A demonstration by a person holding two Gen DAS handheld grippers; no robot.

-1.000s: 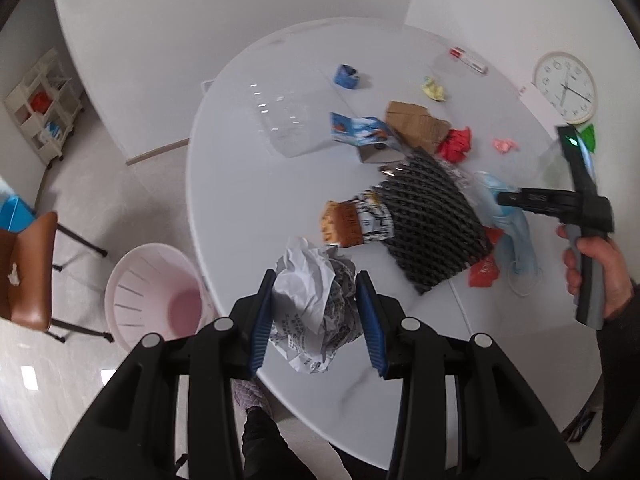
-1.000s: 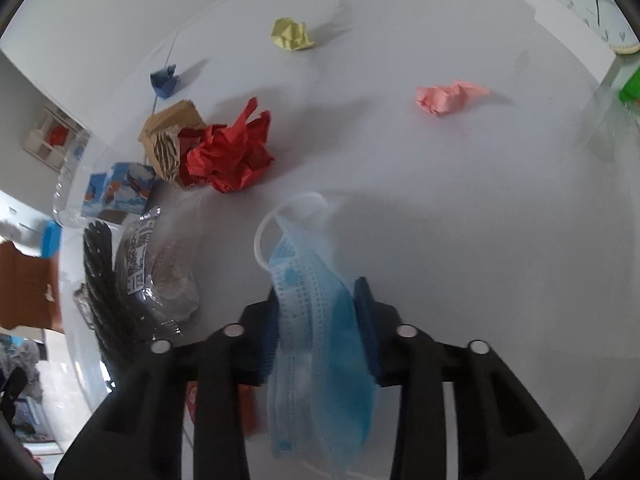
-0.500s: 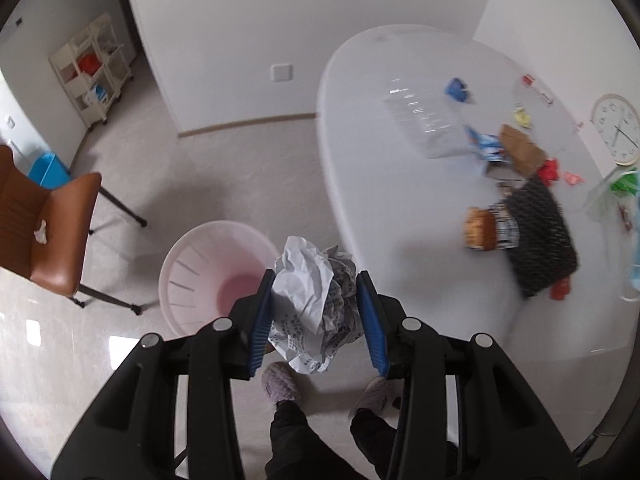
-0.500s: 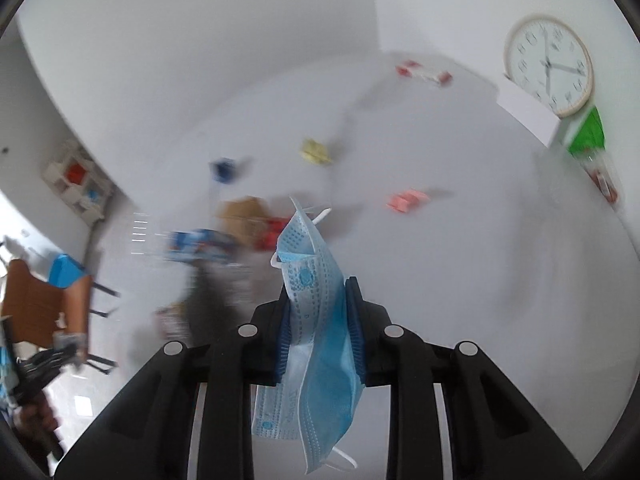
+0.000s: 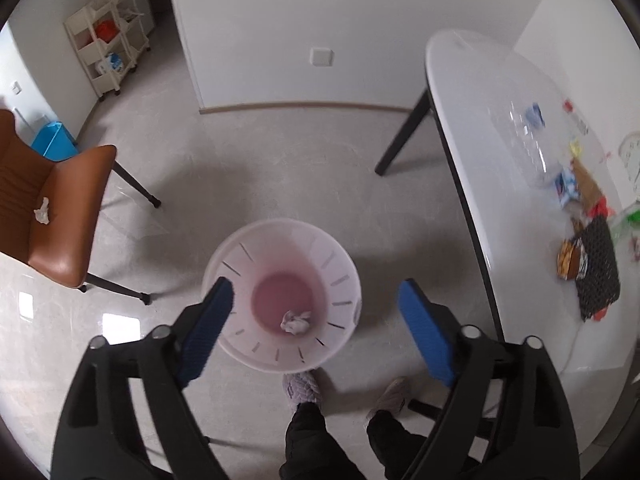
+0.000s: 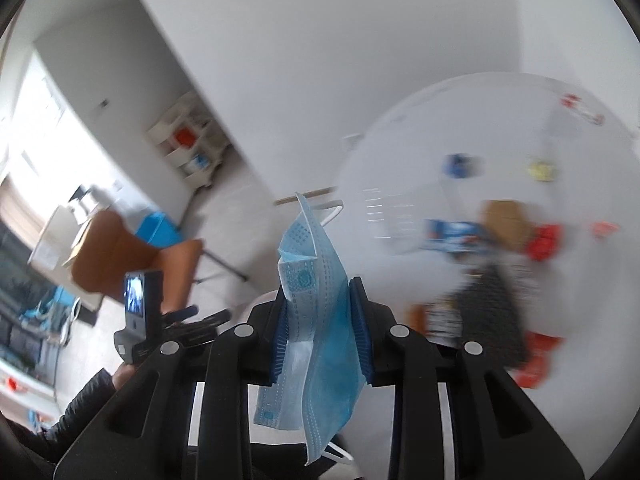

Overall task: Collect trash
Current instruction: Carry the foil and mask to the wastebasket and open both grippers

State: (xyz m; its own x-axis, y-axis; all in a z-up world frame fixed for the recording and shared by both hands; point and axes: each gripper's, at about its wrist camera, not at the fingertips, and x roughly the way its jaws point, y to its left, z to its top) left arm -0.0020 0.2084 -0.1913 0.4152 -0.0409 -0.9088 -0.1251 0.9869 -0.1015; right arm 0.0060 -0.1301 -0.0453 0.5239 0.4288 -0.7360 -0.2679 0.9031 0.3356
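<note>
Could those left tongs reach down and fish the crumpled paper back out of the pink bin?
Probably yes: the left tongs, their jaws opening with nothing between them, hang right over the open-topped bin, and the crumpled paper lies uncovered on its bottom.

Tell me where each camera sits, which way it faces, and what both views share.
Left wrist: on the left tongs, looking steeply down at the pink bin holding a paper wad; jaws opening, empty; legs and feet show.
Right wrist: on the right tongs, shut on a blue face mask, facing the table; a sleeve shows.
Shared: table litter, brown chair, shelf cart.
</note>
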